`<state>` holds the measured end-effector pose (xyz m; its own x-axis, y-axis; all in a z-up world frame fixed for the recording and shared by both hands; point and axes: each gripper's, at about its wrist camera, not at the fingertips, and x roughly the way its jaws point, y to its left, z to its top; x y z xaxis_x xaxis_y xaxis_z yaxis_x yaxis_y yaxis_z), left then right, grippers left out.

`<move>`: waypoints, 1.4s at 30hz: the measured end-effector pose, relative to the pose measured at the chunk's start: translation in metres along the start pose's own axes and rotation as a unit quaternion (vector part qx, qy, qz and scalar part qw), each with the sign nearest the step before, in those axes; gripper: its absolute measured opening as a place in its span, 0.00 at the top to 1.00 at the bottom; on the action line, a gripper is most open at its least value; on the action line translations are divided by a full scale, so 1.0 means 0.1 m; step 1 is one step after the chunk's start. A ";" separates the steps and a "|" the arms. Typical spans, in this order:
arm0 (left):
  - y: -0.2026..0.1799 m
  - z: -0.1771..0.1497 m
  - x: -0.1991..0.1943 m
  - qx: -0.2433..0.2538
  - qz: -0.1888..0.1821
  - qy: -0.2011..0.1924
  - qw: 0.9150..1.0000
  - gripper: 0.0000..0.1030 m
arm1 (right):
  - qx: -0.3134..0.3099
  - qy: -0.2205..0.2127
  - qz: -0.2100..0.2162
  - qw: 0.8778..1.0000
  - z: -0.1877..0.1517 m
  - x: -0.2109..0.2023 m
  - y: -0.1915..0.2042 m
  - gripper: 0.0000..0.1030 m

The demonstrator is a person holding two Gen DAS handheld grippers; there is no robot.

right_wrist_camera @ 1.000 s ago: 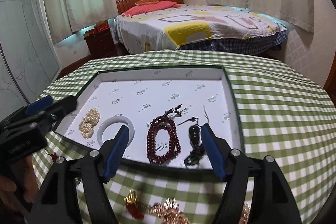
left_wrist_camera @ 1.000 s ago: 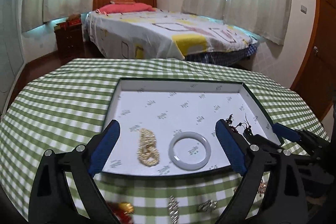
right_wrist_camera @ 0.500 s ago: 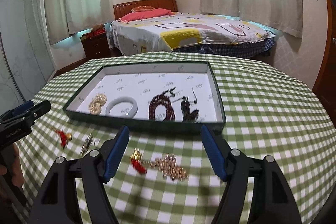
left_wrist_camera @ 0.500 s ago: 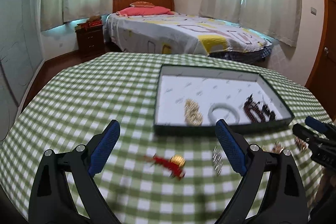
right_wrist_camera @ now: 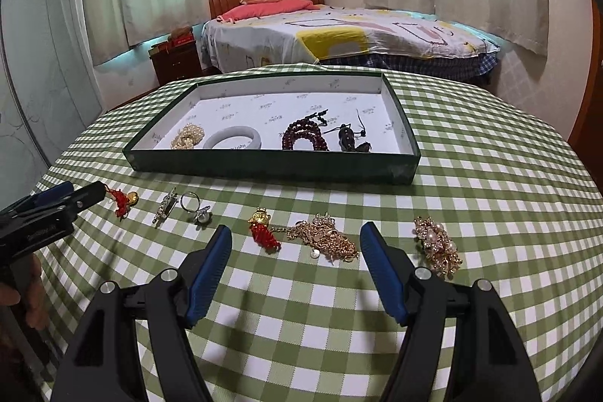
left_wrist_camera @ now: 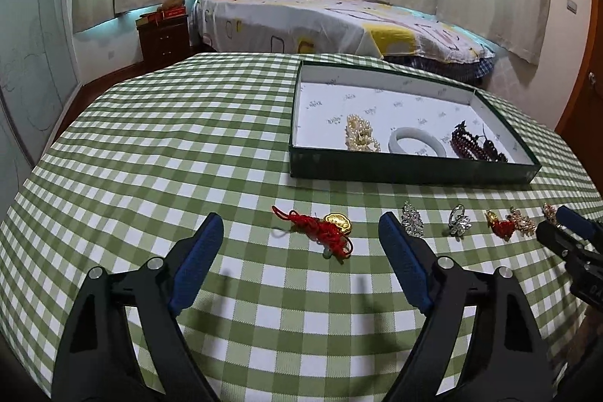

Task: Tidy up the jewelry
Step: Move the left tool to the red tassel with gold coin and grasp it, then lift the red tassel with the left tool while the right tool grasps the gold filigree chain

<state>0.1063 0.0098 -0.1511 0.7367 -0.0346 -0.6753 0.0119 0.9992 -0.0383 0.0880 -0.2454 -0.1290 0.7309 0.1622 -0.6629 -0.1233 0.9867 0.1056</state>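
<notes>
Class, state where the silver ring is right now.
The silver ring lies on the checked tablecloth in front of the tray, between a silver brooch and a red-tasselled gold charm.

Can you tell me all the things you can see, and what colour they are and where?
tray: 1, dark green, white inside, on table
pearl piece: 1, cream, tray's left
bangle: 1, pale grey, in tray
bead bracelet: 1, dark red, in tray
black pendant: 1, tray's right
red-and-gold charms: 2, on cloth
brooches: 2, gold and silver, on cloth
ring: 1, silver, on cloth
gold chain pile: 1, on cloth
tablecloth: 1, green check
bed: 1, behind
left gripper: open
right gripper: open
</notes>
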 end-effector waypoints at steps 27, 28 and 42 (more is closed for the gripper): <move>-0.04 -0.02 0.32 -0.001 -0.045 0.067 0.997 0.81 | 0.020 0.015 0.000 1.000 -0.01 0.14 -0.11 0.33; -0.04 -0.02 0.32 -0.001 -0.046 0.066 0.997 0.81 | 0.020 0.016 -0.001 1.000 0.00 0.14 -0.11 0.33; -0.03 -0.03 0.26 -0.001 -0.054 0.053 0.997 0.90 | 0.028 0.048 0.000 0.998 0.08 0.35 -0.21 0.49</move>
<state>0.1239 0.0057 -0.1707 0.6549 -0.1446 -0.7417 0.0865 0.9894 -0.1165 0.1215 -0.2609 -0.1483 0.6628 0.1633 -0.7308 -0.0835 0.9860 0.1445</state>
